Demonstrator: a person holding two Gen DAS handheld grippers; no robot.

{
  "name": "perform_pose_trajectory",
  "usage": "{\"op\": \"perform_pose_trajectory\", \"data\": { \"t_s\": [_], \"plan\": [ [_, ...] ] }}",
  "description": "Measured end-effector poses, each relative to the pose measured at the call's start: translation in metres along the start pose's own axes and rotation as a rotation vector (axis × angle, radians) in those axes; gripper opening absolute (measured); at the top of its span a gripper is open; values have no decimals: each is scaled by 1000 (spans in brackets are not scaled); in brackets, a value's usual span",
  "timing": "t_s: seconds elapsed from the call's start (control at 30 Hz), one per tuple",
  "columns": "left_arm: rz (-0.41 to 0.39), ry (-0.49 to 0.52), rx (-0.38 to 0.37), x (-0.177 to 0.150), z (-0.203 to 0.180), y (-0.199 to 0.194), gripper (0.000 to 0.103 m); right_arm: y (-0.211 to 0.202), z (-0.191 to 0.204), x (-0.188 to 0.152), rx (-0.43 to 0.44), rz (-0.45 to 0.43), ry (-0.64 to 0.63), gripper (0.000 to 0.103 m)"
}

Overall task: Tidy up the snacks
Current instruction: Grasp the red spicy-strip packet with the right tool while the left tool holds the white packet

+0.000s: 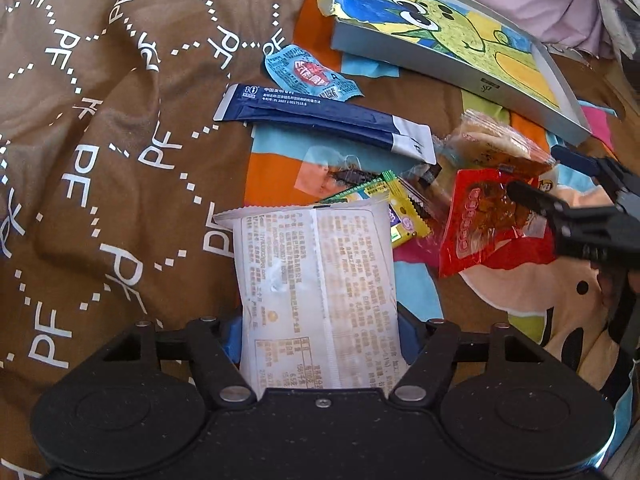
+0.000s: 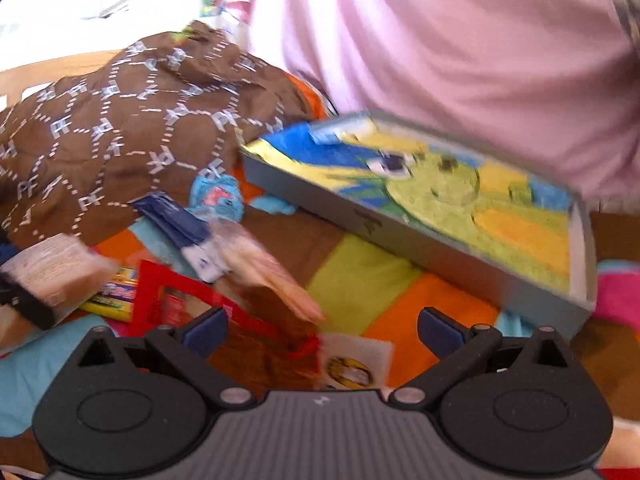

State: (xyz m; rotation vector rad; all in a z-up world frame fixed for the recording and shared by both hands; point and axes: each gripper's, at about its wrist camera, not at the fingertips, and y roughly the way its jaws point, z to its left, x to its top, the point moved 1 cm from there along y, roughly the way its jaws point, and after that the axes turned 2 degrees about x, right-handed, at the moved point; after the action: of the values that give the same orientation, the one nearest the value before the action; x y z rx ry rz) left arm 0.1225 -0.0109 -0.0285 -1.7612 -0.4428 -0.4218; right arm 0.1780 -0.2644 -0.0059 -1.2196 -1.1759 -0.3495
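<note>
My left gripper (image 1: 320, 336) is shut on a white snack packet (image 1: 320, 272) with printed text, which sticks out forward over the bedding. Beyond it lies a heap of snacks: a yellow-green packet (image 1: 402, 210), a red packet (image 1: 484, 220), a clear-wrapped biscuit (image 1: 492, 140), two long navy sachets (image 1: 320, 118) and a light blue sachet (image 1: 308, 74). My right gripper (image 2: 322, 330) is open, its fingers wide apart over the red packet (image 2: 176, 304). In the left wrist view the right gripper (image 1: 538, 174) has one finger lying over the red packet. The right wrist view is motion-blurred.
A shallow grey box (image 1: 460, 76) lined with a yellow, green and blue cartoon drawing lies at the back right. A brown quilt (image 1: 100, 120) printed with white letters is bunched at the left. Pink fabric (image 2: 440, 40) rises behind the box (image 2: 400, 236). Everything rests on colourful patchwork bedding (image 2: 360, 264).
</note>
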Motion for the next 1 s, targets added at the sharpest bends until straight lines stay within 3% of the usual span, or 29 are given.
{"op": "perform_pose_trajectory", "data": {
  "t_s": [0.13, 0.27, 0.53, 0.63, 0.87, 1.0],
  "plan": [
    [1, 11, 3, -1, -1, 1, 71, 1, -16, -12, 92, 28, 138, 103],
    [1, 12, 7, -1, -2, 2, 71, -3, -3, -17, 156, 62, 70, 96],
    [0, -15, -13, -2, 2, 0, 71, -34, 22, -24, 172, 129, 35, 94],
    [1, -19, -23, -3, 4, -2, 71, -44, 33, -25, 200, 140, 37, 87],
    [0, -13, -35, -7, 4, -5, 71, -39, 75, -40, 117, 195, -137, 80],
    [-1, -13, -34, -9, 4, -6, 71, -32, 89, -46, 27, 154, -217, 80]
  ]
}}
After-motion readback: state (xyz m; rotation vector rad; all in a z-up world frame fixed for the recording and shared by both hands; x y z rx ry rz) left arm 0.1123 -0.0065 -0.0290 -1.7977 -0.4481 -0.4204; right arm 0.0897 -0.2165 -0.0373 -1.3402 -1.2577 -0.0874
